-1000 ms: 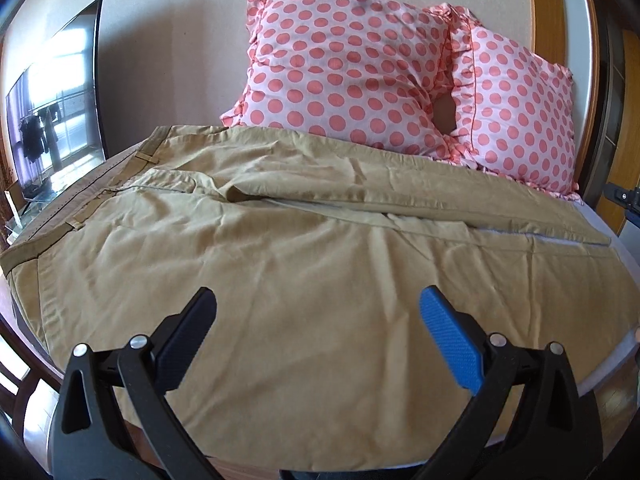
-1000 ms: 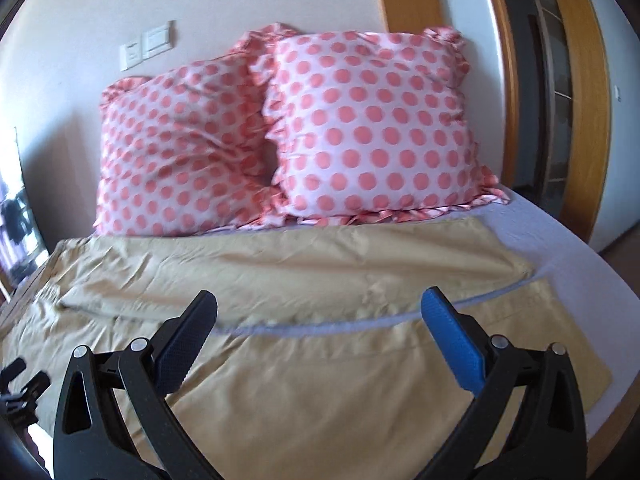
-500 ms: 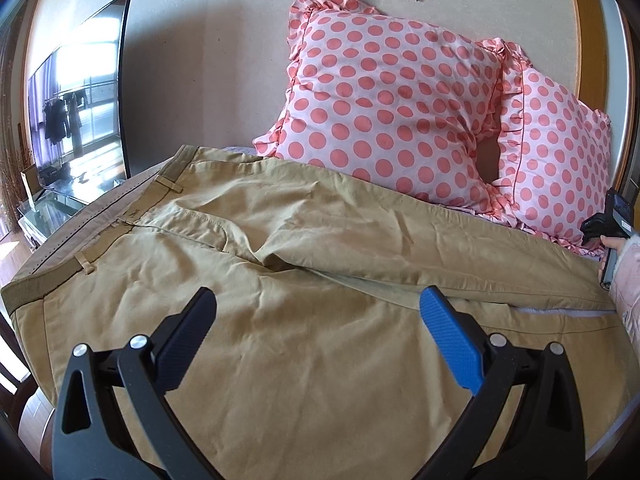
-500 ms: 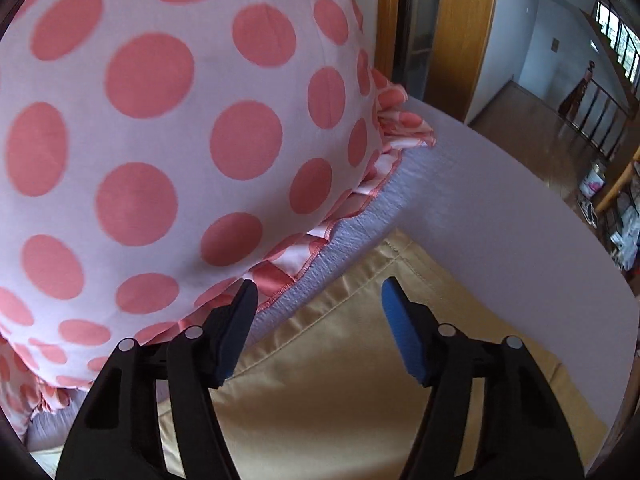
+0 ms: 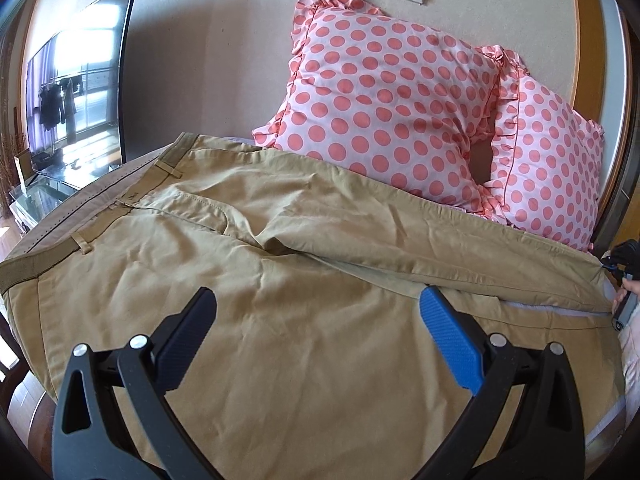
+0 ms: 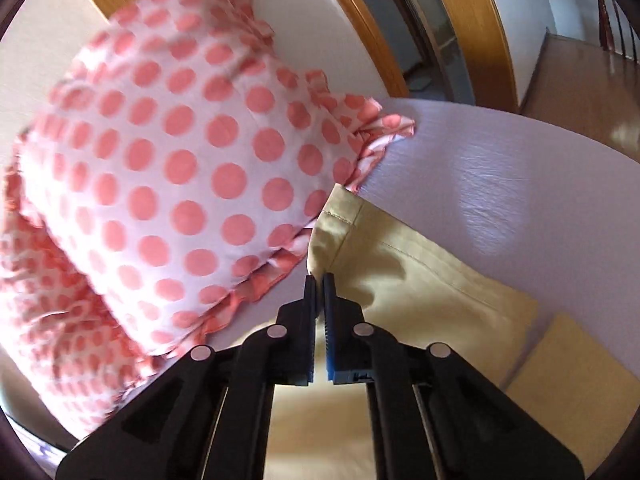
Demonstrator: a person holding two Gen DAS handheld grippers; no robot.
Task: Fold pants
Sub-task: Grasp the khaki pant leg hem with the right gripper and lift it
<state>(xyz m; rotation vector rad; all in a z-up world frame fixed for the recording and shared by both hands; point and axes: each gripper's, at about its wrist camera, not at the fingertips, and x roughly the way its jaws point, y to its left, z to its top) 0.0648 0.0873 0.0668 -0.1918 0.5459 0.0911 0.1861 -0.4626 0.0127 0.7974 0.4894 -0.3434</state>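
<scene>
pants [image 5: 304, 280] lying spread across the bed [image 6: 500, 168], waistband toward the TV [image 5: 76, 96] | right gripper [image 6: 319, 280] pinching the hem of the far leg beside the polka-dot pillow [image 6: 180, 168] | left gripper [image 5: 316, 320] hovering wide apart above the near leg

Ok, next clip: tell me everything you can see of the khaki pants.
The khaki pants look like thin woven cotton, lightly wrinkled, and lie spread flat across the bed. The waistband with belt loops points left, the legs run right. The far leg lies along the polka-dot pillows. The right gripper is shut on that leg's hem corner beside a pillow's ruffle. The left gripper hangs open above the seat without touching.
</scene>
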